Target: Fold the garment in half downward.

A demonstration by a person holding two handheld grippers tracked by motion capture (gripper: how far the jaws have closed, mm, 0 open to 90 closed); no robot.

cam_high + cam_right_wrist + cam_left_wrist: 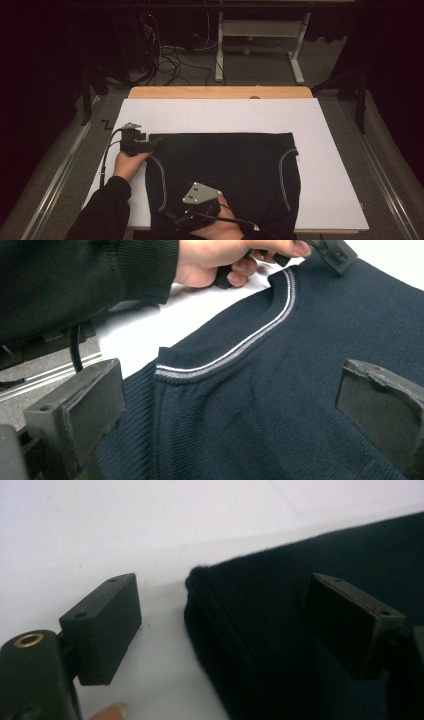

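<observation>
A dark navy knitted garment (225, 170) with pale striped trim lies flat on the white board (330, 150). My left gripper (150, 144) is at the garment's far left corner. In the left gripper view its jaws (225, 625) stand apart around that folded corner (260, 645), one jaw over the board and the other over the cloth, neither pressing. My right gripper (186, 212), with its grey plate, is low over the garment's near left part. Its jaws (230, 410) stand wide over the cloth (280, 405) beside the striped trim (235, 347).
The board rests on a wooden table (220, 92). A metal rail (60, 175) runs along the left side and another along the right. Cables (170, 60) and a desk frame (257, 30) stand on the floor behind the table. The person's dark sleeve (102, 210) enters at the bottom left.
</observation>
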